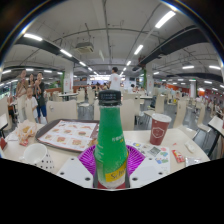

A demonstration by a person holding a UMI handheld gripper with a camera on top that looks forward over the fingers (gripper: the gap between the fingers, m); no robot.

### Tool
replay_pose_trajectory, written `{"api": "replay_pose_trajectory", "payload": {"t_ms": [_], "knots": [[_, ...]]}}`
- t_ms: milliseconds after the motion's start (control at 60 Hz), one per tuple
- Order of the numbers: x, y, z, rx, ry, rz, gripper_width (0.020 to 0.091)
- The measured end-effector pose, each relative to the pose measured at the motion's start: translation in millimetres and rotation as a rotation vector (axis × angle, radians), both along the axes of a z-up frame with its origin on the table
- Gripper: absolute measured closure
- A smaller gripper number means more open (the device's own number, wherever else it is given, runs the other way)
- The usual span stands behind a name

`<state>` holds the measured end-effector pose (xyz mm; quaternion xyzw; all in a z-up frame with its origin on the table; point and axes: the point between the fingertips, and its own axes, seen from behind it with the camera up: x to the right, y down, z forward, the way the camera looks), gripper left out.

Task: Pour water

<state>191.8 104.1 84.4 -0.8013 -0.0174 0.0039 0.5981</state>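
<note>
Between the fingers of the claw (111, 172) stands a green bottle (110, 140), upright, with a dark cap (110, 98) on top and a paler label band around its lower body. The purple pads (89, 160) sit close against the bottle on both sides; the claw appears to be pinching it, with no gap visible at either flank. The bottle's base is hidden low between the fingers, so whether it rests on the table (150, 170) or is lifted off it cannot be told.

Just beyond the fingers lies a white tabletop. To the right of the bottle and a little further off stands a red paper cup (159, 128), upright, its mouth open; it is apart from the bottle. Between the bottle and the cup's side of the table lie small printed papers or wrappers (160, 155), too small to identify. To the left of the bottle, a tray (68, 135) with a printed sheet on it lies flat. Nearer the claw on the left sits a white bowl or container (38, 155); its contents cannot be made out.

Well beyond the table, the setting is a large hall with tables and chairs and strip lights (163, 20) on the ceiling. Several people (27, 102) stand at the far left, and another person (116, 80) is visible directly behind the bottle's cap, far off.
</note>
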Motion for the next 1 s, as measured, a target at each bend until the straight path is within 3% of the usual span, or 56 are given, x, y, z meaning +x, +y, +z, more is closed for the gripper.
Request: {"api": "replay_pose_trajectory", "payload": {"t_ms": [233,317,433,517,567,750,1000], "knots": [[1.4,1.1,-6.8,0.046,0.034,0.052,0.0748],[-4.6,-2.8,-9.3,0.035,0.035,0.052,0.0711],[-8.0,-6.7,-12.9,-0.027,0.041,0.062,0.0544],[-4.9,-22.2,-22.1,-0.145,0.053,0.054,0.0235],[-2.8,-34.5,-11.9,-0.155,0.053,0.038,0.0268],[-2.7,-103.0,48.9,-0.242,-0.012,-0.063,0.0253],[-67.8,-206.0,147.4,-0.309,-0.052,-0.179,0.025]]}}
